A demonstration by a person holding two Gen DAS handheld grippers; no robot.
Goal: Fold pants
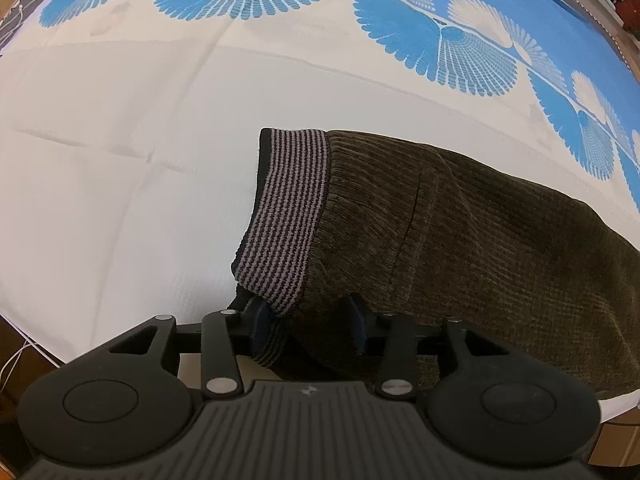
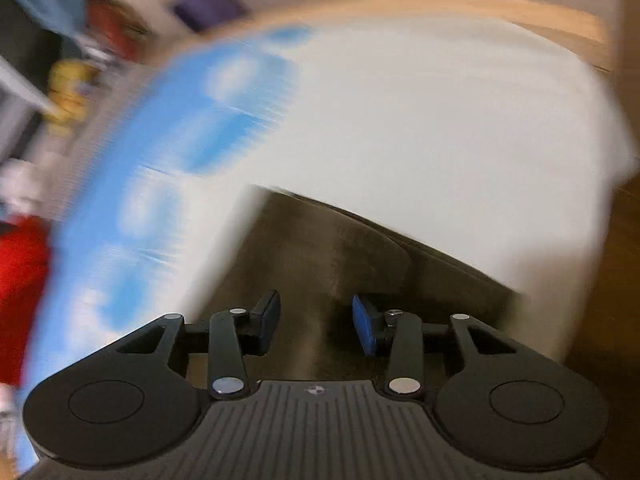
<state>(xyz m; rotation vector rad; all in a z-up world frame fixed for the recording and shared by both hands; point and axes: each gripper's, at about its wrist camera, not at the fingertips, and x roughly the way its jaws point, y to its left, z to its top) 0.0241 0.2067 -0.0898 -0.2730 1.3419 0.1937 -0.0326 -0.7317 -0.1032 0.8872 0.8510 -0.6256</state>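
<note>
Reading my left gripper [image 1: 310, 322] half-open, pointing steeply down, striped waistband [image 1: 284, 216] between its blue pads untouched, my right gripper [image 2: 316, 324] half-open above the brown pants [image 1: 480, 240], white-and-blue bedsheet [image 1: 120, 160] beyond, blurred

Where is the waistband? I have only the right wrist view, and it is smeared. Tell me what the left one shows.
Observer: The striped waistband is at the left end of the brown pants, directly in front of the left gripper.
Operator: Report its jaws.
Observer: They stand apart. A corner of the waistband lies between the pads, apparently not pinched.
Operator: Say what the pants lie on.
Observer: A white cloth, sharp in this view, with a blue fan pattern along its far side.
</note>
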